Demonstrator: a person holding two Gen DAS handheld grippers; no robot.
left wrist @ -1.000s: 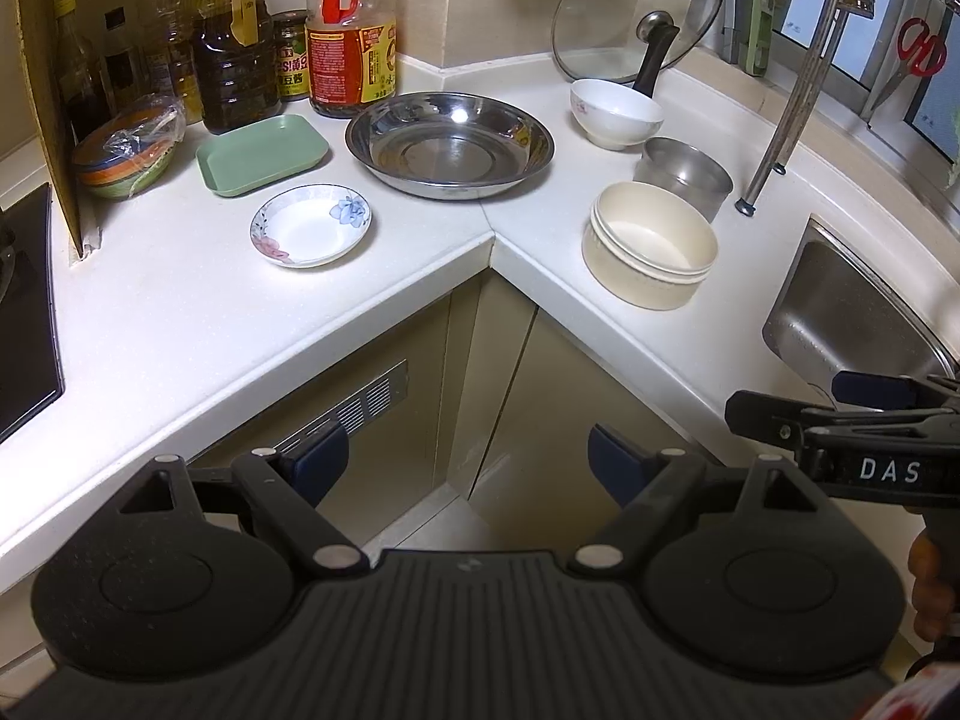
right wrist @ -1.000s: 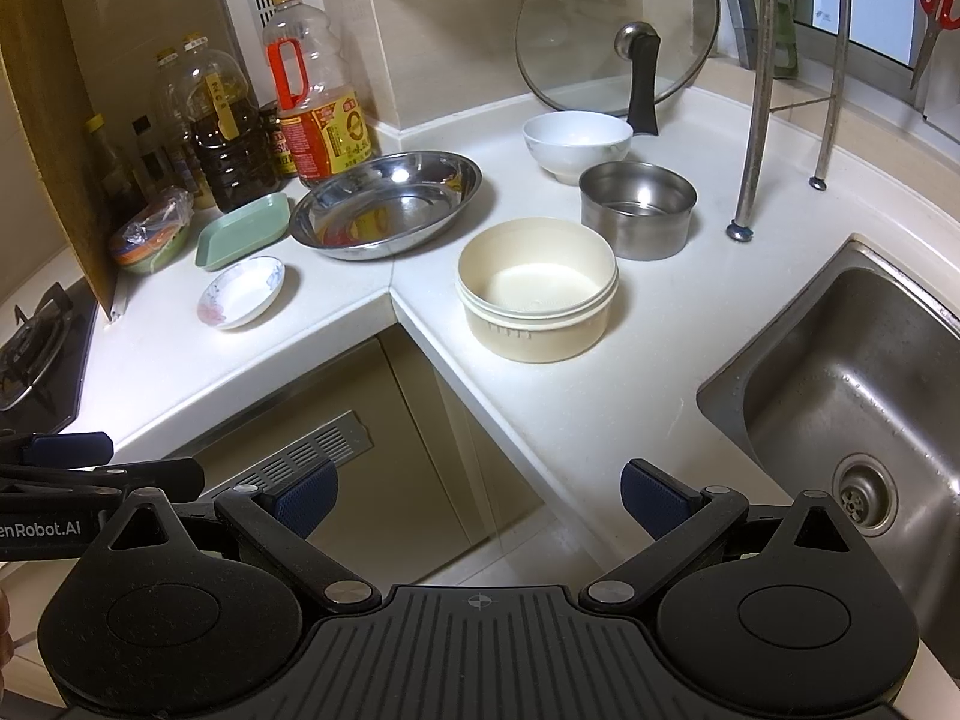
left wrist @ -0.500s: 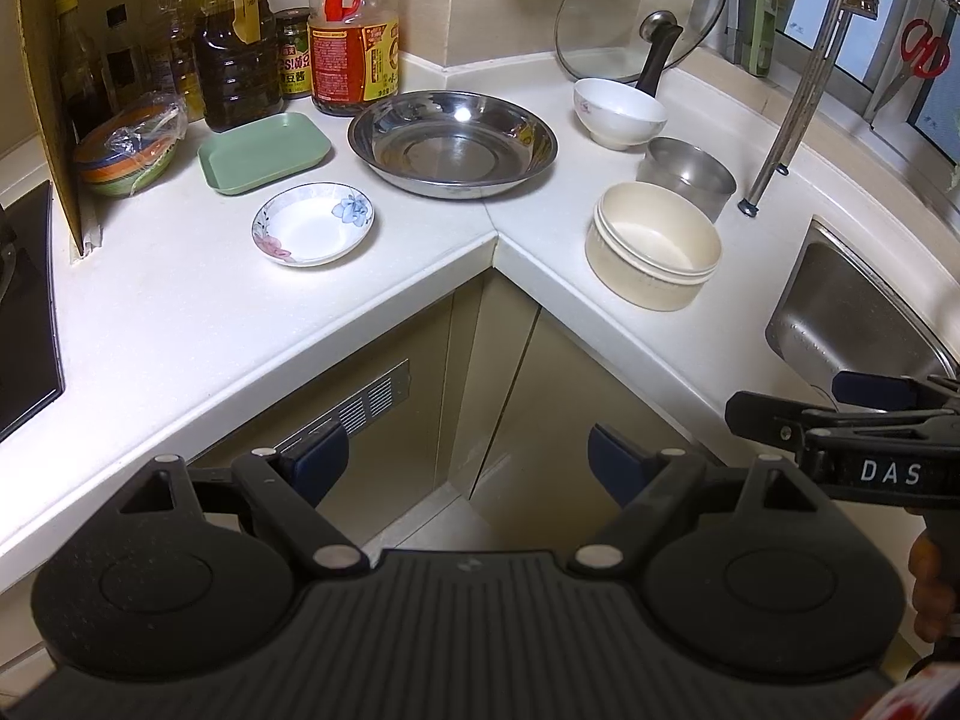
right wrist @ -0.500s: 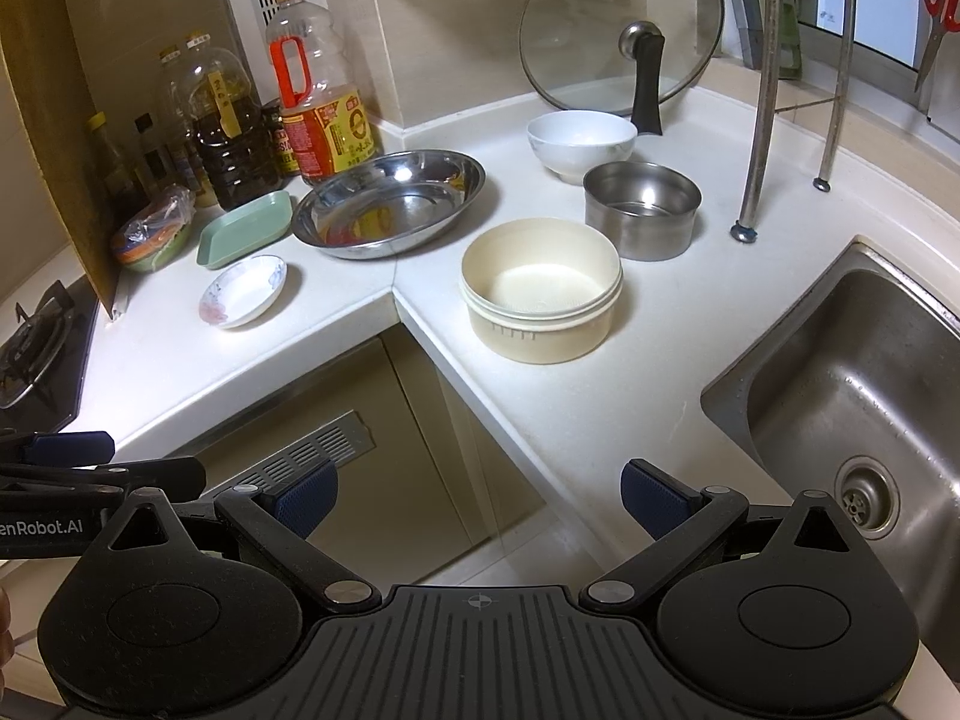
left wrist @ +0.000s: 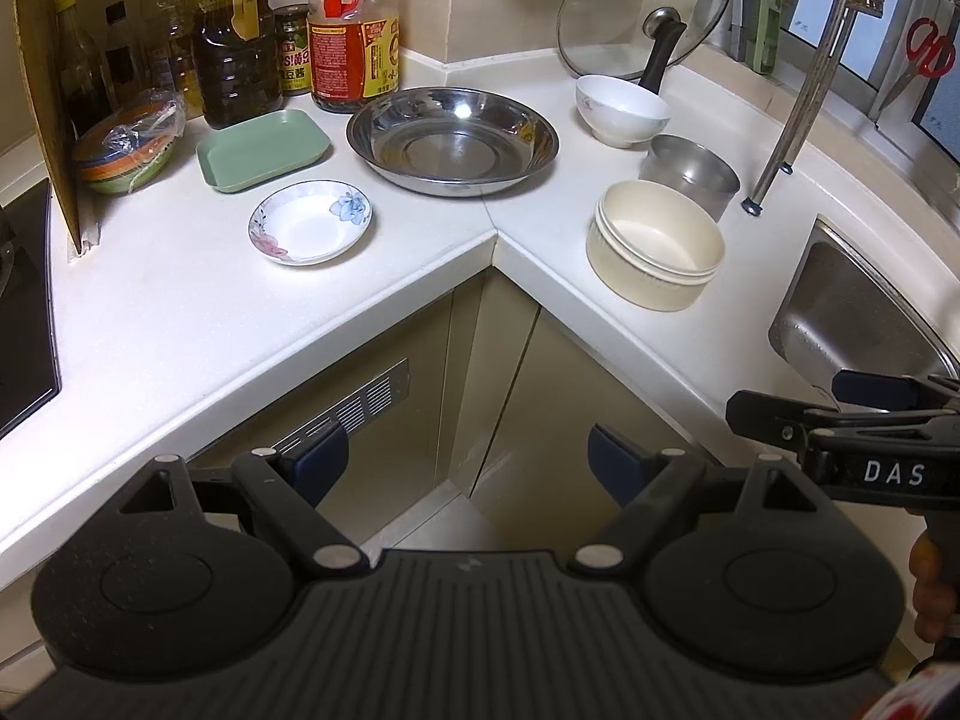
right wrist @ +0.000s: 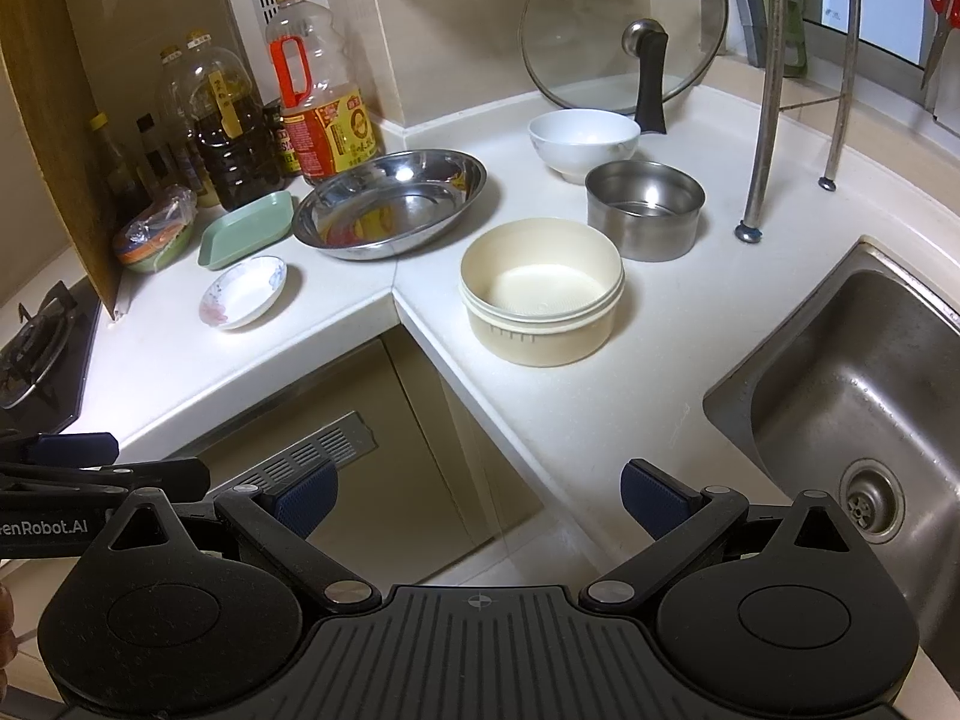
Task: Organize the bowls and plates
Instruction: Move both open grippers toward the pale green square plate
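**Steel, ceramic and plastic dishes spread out, nothing grasped**

Steel pan (left wrist: 453,141) is seen at the corner of the surface (left wrist: 180,300). At its 9 o'clock lies a green tray (left wrist: 263,149); at its 7 o'clock, a flowered saucer (left wrist: 310,221). A white bowl (right wrist: 583,143), a steel pot (right wrist: 645,207) and a cream bowl (right wrist: 542,291) are grouped at its 3 o'clock, pot and cream bowl just beside each other.

Both the left gripper (left wrist: 465,459) and right gripper (right wrist: 480,495) are held off the surface, fingers spread and empty.

The saucer's low rim could slip from the fingers. The pot could be knocked toward the sink (right wrist: 840,396) if the cream bowl were approached carelessly.
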